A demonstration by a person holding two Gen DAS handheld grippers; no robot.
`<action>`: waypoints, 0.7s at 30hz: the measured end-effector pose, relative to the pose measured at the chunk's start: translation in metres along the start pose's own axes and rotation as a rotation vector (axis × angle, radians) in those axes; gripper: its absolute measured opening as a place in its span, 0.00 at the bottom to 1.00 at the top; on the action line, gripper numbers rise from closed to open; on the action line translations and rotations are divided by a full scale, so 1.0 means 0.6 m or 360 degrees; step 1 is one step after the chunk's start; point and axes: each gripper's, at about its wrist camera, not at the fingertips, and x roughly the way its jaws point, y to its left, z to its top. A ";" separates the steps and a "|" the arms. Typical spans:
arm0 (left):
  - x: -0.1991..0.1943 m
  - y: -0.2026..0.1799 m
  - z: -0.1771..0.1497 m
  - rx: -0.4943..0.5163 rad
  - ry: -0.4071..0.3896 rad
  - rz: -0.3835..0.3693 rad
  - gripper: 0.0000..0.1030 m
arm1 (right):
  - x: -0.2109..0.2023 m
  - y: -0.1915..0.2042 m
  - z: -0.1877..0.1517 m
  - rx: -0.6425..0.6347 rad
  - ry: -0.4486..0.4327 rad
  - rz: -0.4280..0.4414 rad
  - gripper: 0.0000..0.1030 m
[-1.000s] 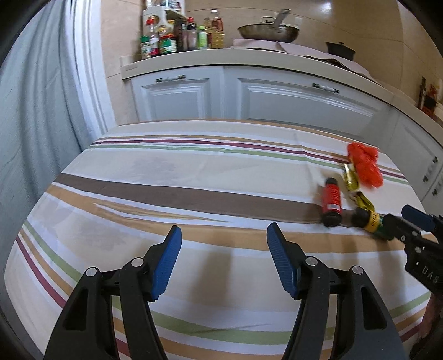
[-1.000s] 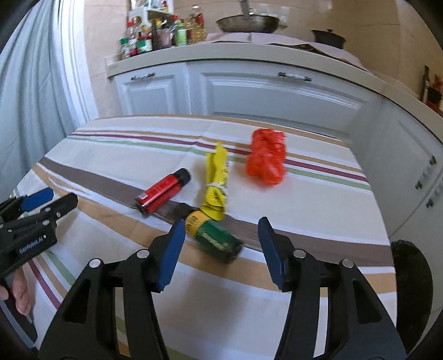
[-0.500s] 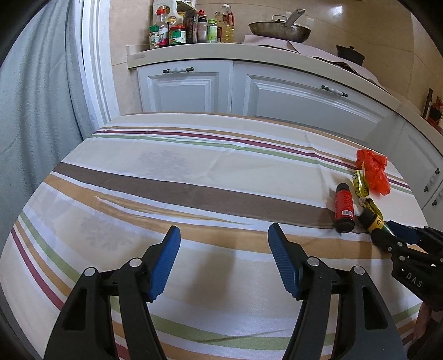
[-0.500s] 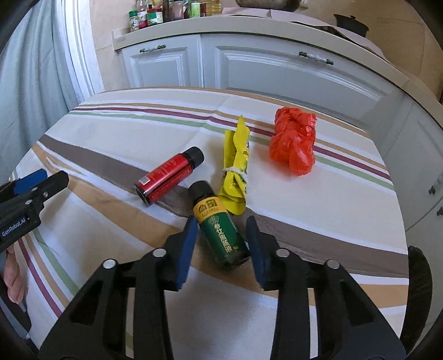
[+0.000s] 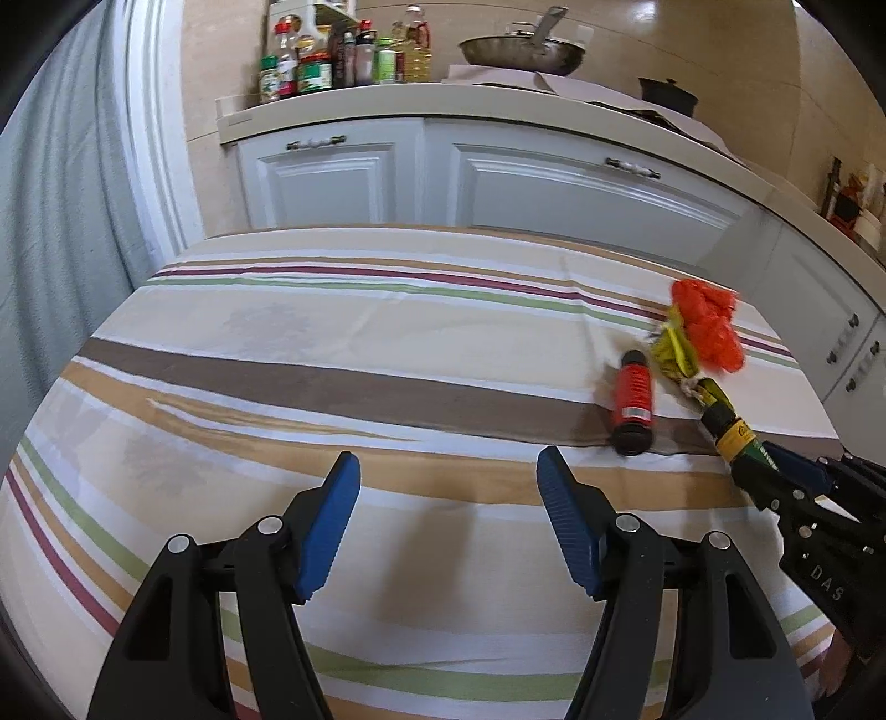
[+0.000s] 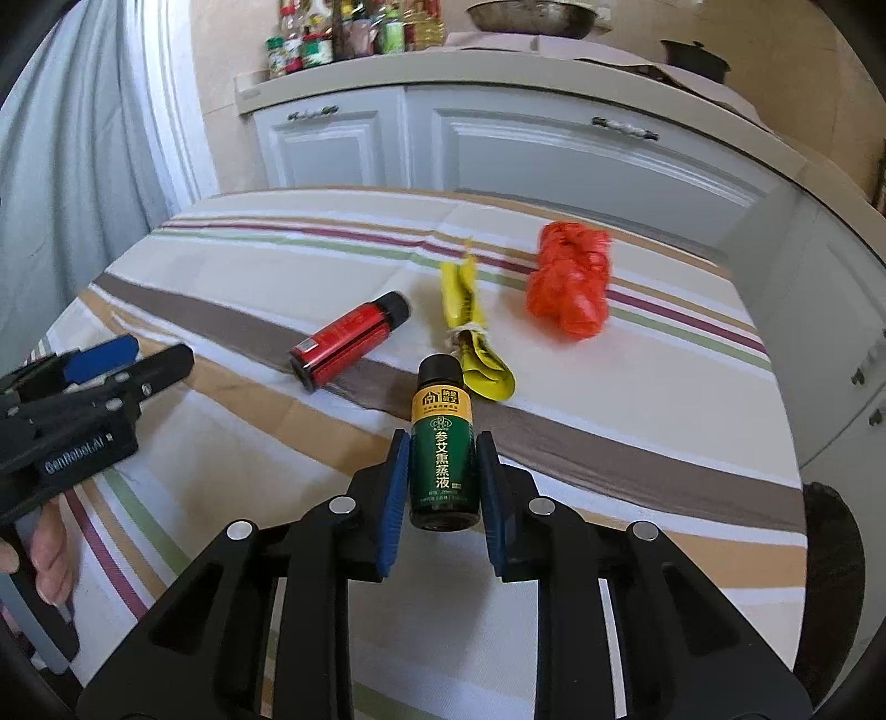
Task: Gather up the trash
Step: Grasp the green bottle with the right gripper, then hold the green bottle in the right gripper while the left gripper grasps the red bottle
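Note:
My right gripper [image 6: 442, 443] is shut on a small green bottle [image 6: 443, 443] with a yellow band and black cap, held just above the striped tablecloth [image 6: 637, 387]. A red bottle [image 6: 349, 340] lies on its side to its left. A yellow wrapper [image 6: 470, 332] and a crumpled orange bag [image 6: 570, 288] lie beyond. My left gripper [image 5: 448, 482] is open and empty over the cloth, left of the trash. In the left wrist view the red bottle [image 5: 632, 401], the wrapper [image 5: 673, 351], the orange bag [image 5: 709, 327] and the held green bottle [image 5: 739, 443] sit at the right.
White kitchen cabinets [image 5: 498, 171] stand behind the table, with condiment bottles [image 5: 332, 61] and a pan [image 5: 520, 50] on the counter. A grey curtain [image 5: 61, 221] hangs at the left. A dark round object [image 6: 830, 554] is beyond the table's right edge.
My right gripper closed around the green bottle and lifted it slightly, turning it to point forward. The left gripper stayed open and shifted only slightly.

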 end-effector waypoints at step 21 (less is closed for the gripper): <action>0.046 -0.124 0.032 0.0211 0.0043 -0.0163 0.63 | -0.028 -0.127 -0.007 0.0269 -0.0125 -0.0234 0.23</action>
